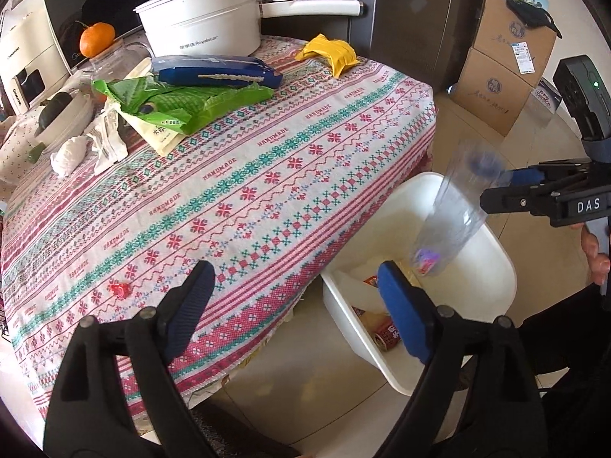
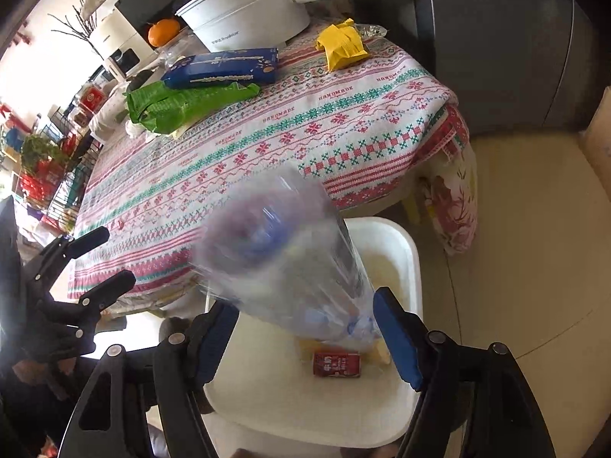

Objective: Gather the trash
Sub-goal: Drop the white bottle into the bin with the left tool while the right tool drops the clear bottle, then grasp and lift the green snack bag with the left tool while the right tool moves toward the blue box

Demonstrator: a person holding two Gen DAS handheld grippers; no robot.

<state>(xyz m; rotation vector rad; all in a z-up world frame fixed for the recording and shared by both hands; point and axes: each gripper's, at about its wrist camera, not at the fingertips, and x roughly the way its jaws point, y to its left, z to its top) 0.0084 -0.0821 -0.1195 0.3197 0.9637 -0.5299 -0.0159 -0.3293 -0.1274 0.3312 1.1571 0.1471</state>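
A clear plastic bottle (image 1: 454, 210) with a blue cap is blurred and free of both grippers, falling into the white bin (image 1: 492, 259) beside the table. It fills the middle of the right wrist view (image 2: 282, 263). My right gripper (image 2: 305, 328) is open above the bin (image 2: 404, 244), and it also shows in the left wrist view (image 1: 496, 191). My left gripper (image 1: 294, 305) is open and empty over the table's near edge. A red can (image 2: 336, 363) lies in the bin. Trash on the table: a green wrapper (image 1: 183, 103), a blue packet (image 1: 217, 72), a yellow wrapper (image 1: 330, 51), white tissue (image 1: 70, 152), a small red scrap (image 1: 120, 289).
A patterned cloth covers the table (image 1: 267, 175). A white pot (image 1: 202, 19), an orange (image 1: 96, 38) and a glass jar stand at the far side. Cardboard boxes (image 1: 504, 68) stand on the floor at the right.
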